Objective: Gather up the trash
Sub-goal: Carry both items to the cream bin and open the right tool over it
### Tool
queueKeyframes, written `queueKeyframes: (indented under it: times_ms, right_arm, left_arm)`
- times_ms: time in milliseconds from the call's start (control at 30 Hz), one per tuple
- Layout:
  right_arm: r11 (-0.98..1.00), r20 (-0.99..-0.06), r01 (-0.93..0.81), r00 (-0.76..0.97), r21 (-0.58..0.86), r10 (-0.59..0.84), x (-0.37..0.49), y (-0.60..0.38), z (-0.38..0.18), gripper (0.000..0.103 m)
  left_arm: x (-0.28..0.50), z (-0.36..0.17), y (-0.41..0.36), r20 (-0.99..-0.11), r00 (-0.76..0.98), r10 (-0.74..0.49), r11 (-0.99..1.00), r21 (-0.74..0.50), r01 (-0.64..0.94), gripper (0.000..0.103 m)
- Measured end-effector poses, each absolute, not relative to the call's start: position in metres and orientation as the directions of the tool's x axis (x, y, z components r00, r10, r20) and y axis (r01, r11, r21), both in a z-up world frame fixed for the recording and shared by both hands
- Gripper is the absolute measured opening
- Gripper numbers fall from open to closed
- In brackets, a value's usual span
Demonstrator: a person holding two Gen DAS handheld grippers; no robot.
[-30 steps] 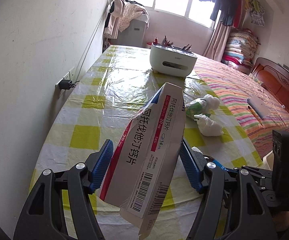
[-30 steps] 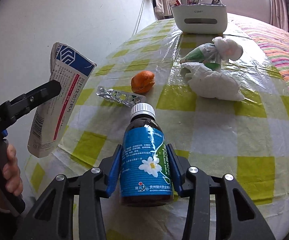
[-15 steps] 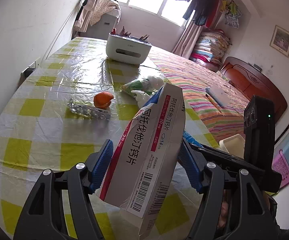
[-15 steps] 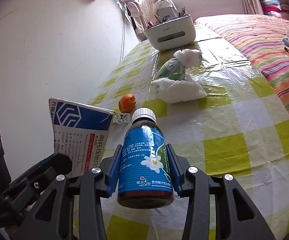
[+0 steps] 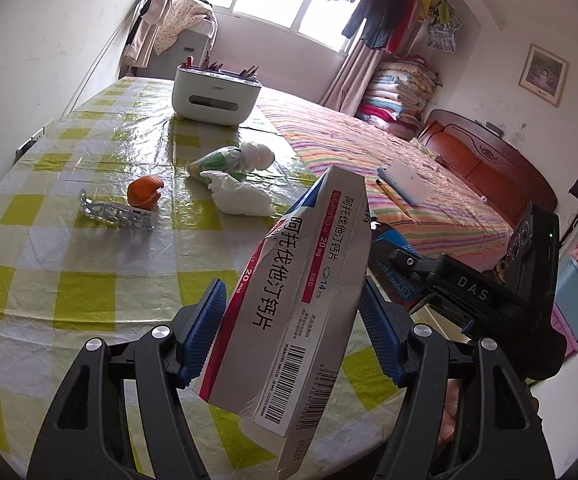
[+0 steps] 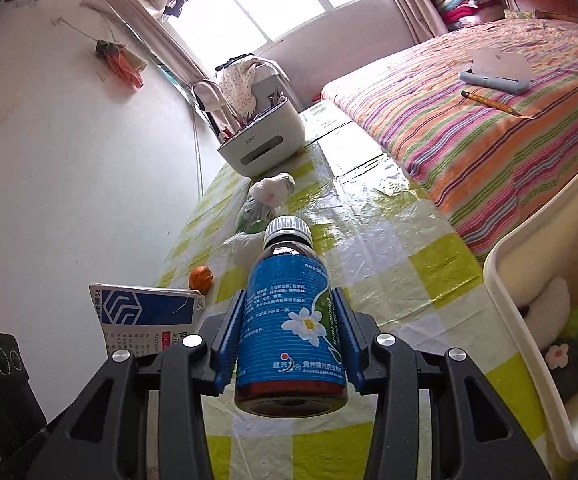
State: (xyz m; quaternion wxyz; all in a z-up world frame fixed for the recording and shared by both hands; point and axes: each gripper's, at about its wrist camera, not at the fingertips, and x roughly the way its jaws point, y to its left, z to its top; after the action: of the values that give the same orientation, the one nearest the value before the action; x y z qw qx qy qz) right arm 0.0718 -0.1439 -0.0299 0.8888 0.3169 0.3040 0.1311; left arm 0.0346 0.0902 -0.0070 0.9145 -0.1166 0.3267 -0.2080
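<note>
Medicine box [image 5: 301, 304] tilted between left jaws

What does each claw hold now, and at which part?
Left claw: white-and-red cardboard medicine box, by its long sides. Right claw: brown bottle with blue label, by its body.

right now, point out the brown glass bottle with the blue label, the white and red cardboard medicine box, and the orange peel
brown glass bottle [image 6: 293, 324]: right wrist view, on its blue label.
white and red cardboard medicine box [image 5: 301, 292]: left wrist view, on its printed front face.
orange peel [image 5: 143, 195]: left wrist view, on its rounded outer skin.
</note>
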Motion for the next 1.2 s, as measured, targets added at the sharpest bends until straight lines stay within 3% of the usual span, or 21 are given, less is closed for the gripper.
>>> queueKeyframes:
  times_ms: [867, 1200]
  right_arm:
    - [0.715, -0.384, 0.201, 0.918, 0.67, 0.101, 0.014, -0.264, -0.028, 0.041]
    - [0.66, -0.411, 0.323, 0.911, 0.678, -0.024, -0.001, -0.303, -0.037, 0.041]
  left_arm:
    - [0.041, -0.011, 0.025, -0.59, 0.641, -0.49, 0.87, -0.29, 0.398, 0.066]
    - [0.045, -0.017, 0.016, -0.614, 0.624, -0.483, 0.871, -0.268, 0.412, 0.066]
